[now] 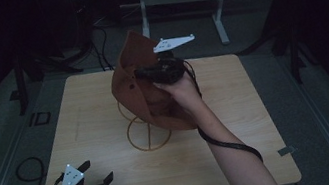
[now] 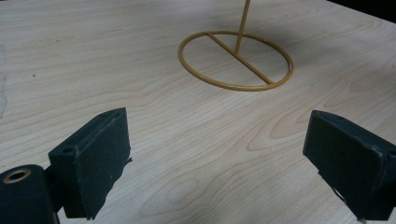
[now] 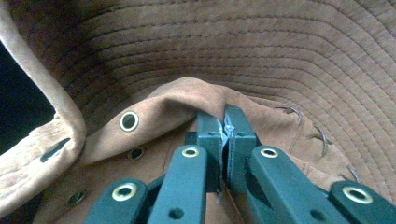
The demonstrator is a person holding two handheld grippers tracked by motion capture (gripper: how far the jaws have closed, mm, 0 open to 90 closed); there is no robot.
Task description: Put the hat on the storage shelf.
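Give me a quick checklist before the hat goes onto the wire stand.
1. Grip: right gripper shut on a fold of the brown hat: ok.
2. Hat lifted off the table: ok, it hangs above the stand.
3. Wire stand upright, ring base flat on the wood: ok.
4. Top of the stand lined up with the hat's opening: cannot tell, the hat hides it.
5. Left gripper open and apart from the stand: ok.
6. Free to steady the base: ok, nothing between the left jaws.
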